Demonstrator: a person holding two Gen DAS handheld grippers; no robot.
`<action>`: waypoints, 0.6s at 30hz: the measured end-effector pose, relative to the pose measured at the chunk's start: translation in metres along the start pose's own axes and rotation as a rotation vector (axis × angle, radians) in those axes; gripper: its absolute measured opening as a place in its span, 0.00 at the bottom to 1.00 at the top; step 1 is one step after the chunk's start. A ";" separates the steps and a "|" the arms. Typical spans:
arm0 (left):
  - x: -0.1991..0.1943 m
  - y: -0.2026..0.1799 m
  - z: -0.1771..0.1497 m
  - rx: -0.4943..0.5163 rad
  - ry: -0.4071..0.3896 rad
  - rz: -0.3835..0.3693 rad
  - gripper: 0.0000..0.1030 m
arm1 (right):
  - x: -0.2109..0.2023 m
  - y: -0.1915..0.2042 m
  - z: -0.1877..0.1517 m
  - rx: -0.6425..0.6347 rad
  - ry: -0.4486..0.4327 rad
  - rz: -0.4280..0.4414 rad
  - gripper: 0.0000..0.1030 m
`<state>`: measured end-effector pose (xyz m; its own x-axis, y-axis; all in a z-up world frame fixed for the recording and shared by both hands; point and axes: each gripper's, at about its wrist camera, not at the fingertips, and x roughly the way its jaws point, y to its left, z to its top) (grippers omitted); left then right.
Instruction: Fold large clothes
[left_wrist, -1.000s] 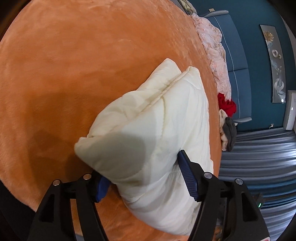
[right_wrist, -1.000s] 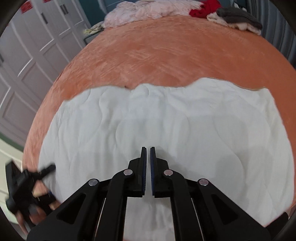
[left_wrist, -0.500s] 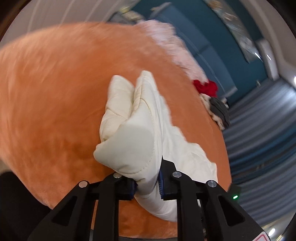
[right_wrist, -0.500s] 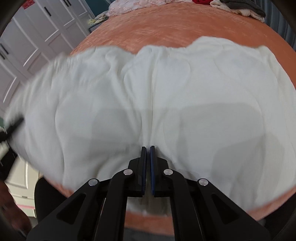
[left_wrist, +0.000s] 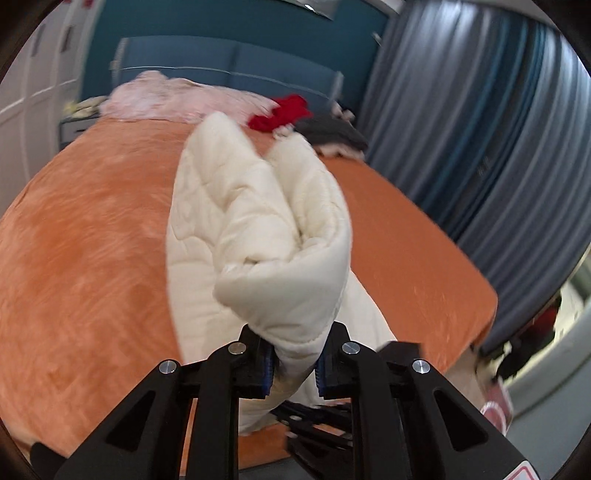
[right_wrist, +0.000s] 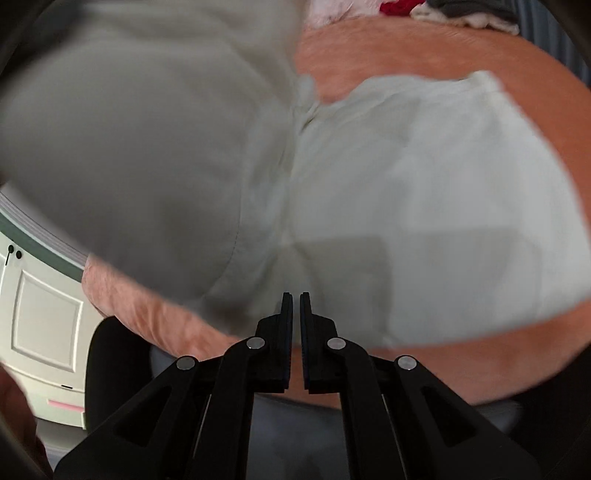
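Observation:
A cream quilted cloth (left_wrist: 258, 240) lies on the orange bed cover (left_wrist: 92, 240). My left gripper (left_wrist: 293, 347) is shut on a bunched corner of it, held up off the bed with the cloth trailing down behind. In the right wrist view the same cloth (right_wrist: 406, 184) spreads over the bed cover (right_wrist: 424, 48). Its raised left part (right_wrist: 129, 147) is blurred and in shadow. My right gripper (right_wrist: 293, 299) is shut at the cloth's near edge, and creases run from its tips into the fabric. The right gripper (left_wrist: 317, 424) also shows low in the left wrist view.
At the head of the bed lie pink clothes (left_wrist: 177, 96), a red garment (left_wrist: 280, 112) and a grey garment (left_wrist: 332, 133), before a blue headboard (left_wrist: 229, 59). Grey-blue curtains (left_wrist: 480, 129) hang on the right. White cupboard doors (right_wrist: 40, 317) stand left of the bed's near edge.
My left gripper closed on the cloth's corner, rolled upright and lifted it off the bed. My right gripper drew back toward the bed's near edge, and the cloth's left part rose.

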<state>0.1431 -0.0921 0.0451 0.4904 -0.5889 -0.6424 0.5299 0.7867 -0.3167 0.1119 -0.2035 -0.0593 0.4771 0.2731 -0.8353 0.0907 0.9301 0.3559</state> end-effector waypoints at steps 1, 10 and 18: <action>0.011 -0.010 0.000 0.015 0.022 -0.004 0.13 | -0.010 -0.009 -0.003 0.016 -0.011 -0.007 0.04; 0.108 -0.059 -0.018 0.058 0.213 -0.002 0.13 | -0.081 -0.110 -0.023 0.206 -0.105 -0.074 0.05; 0.113 -0.072 -0.040 0.079 0.208 0.035 0.27 | -0.131 -0.120 0.003 0.246 -0.222 -0.044 0.45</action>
<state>0.1327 -0.2073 -0.0328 0.3606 -0.5044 -0.7845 0.5719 0.7841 -0.2413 0.0409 -0.3520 0.0090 0.6445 0.1490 -0.7500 0.3107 0.8452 0.4349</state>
